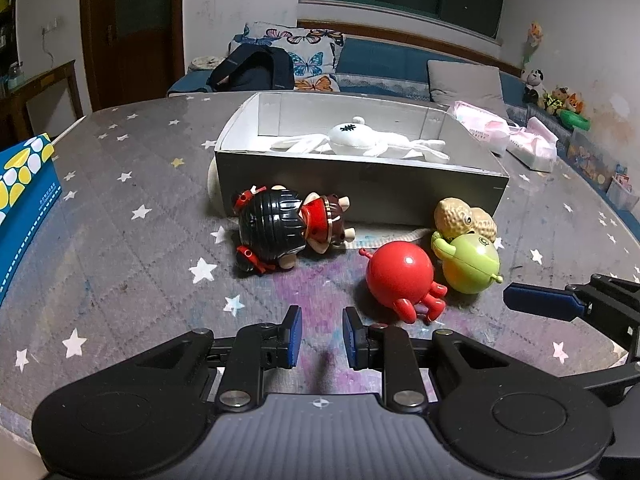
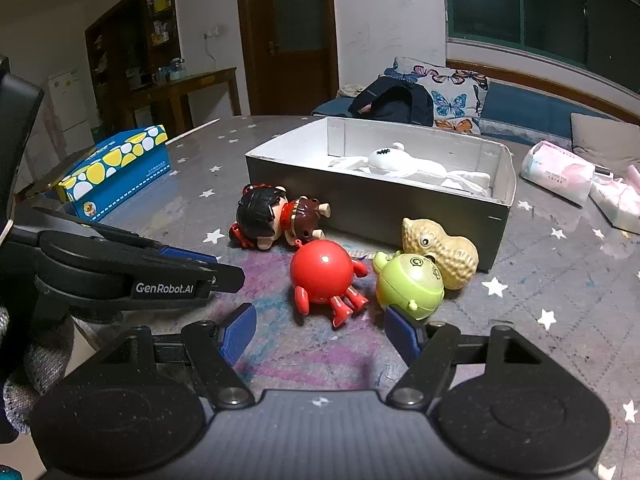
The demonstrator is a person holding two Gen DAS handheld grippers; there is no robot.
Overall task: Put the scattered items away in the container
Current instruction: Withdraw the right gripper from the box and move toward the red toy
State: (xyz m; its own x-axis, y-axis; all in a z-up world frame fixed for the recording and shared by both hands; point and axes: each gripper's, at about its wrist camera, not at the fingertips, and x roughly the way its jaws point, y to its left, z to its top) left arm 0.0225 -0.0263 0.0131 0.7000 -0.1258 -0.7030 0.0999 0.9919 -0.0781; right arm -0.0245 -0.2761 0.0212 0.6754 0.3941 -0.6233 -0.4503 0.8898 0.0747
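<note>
Grippers: two; left gripper (image 1: 318, 338) and right gripper (image 2: 318, 330) both parted, empty.
Toys on worktop (image 1: 120, 264): four.
Box (image 1: 360, 184): one, holding one white plush (image 1: 360, 140).

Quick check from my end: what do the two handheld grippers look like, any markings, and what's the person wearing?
Both are matte black with blue ribbed pads: the left gripper and right gripper. Each has two round black discs on a grey ribbed base. The right view shows white "GenRobot.AI" lettering on the left one, and a grey knitted sleeve.
</note>
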